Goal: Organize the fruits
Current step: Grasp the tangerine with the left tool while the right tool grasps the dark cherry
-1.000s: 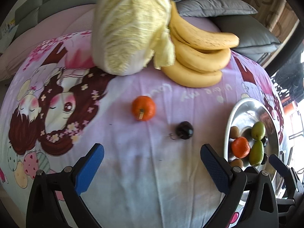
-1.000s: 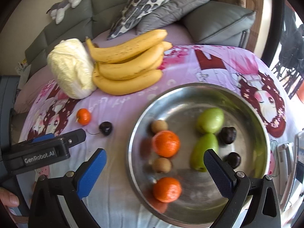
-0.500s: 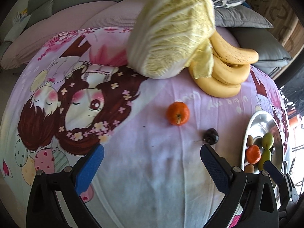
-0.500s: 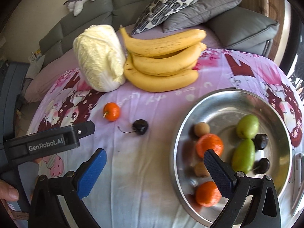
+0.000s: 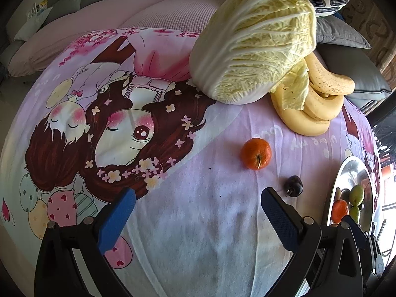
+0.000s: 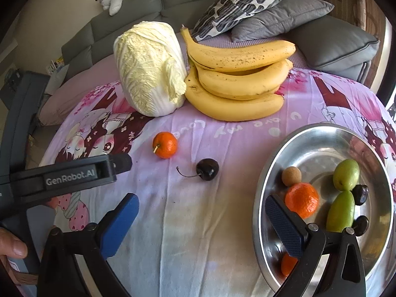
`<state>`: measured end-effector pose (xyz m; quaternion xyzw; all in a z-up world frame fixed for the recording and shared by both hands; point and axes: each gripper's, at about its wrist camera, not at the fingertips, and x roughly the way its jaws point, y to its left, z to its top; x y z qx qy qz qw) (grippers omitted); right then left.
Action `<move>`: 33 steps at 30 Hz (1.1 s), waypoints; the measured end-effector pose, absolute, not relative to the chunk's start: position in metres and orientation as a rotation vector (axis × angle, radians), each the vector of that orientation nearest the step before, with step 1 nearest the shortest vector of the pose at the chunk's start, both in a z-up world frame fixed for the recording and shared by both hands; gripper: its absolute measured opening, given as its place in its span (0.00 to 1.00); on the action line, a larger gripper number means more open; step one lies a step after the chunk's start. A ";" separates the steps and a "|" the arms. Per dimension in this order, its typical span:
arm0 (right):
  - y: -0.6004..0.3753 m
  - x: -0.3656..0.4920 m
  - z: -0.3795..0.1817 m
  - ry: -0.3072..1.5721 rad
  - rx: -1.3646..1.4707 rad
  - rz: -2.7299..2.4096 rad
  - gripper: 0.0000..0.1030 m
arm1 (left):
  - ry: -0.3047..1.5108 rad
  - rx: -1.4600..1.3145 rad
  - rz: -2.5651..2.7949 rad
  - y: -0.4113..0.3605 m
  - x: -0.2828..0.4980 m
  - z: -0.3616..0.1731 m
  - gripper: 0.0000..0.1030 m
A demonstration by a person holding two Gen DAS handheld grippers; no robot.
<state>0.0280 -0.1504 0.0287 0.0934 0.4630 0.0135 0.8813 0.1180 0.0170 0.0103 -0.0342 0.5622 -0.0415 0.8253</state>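
- The left gripper (image 5: pixel 195 212) was wide open at the bottom of the left wrist view, and it held nothing.
- The right gripper (image 6: pixel 201 219) was wide open too, at the bottom of the right wrist view, with nothing between its blue fingers (image 6: pixel 118 225).
- A small orange (image 6: pixel 165 145) lay alone on the purple cartoon cloth (image 6: pixel 198 222), near the middle of the right wrist view.
- A dark cherry (image 6: pixel 207 169) with a thin stem lay near the orange, a little lower and to the right, not touching it.
- A shiny metal bowl (image 6: pixel 309 136) sat at the lower right of the right wrist view.
- In the bowl were another orange (image 6: pixel 302 199), two green fruits (image 6: pixel 346 174), a small brown fruit (image 6: pixel 291 176) and two dark cherries (image 6: pixel 360 194).
- One more orange thing showed low in the bowl, partly hidden behind the right finger.
- A big cabbage (image 6: pixel 148 69) stood at the top middle, touching a bunch of bananas (image 6: pixel 237 74) on its right.
- Grey pillows (image 6: pixel 279 19) lay behind them.
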 end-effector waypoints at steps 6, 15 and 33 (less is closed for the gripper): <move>-0.146 0.032 0.023 0.959 0.181 0.034 0.91 | 1.207 -0.126 -0.094 0.025 0.126 0.003 0.98; -0.149 0.046 0.019 0.950 0.179 0.019 0.68 | 1.225 -0.147 -0.165 0.012 0.143 -0.004 0.98; -0.154 0.076 0.000 1.011 0.161 0.038 0.51 | 1.240 -0.081 -0.268 -0.046 0.187 -0.014 0.80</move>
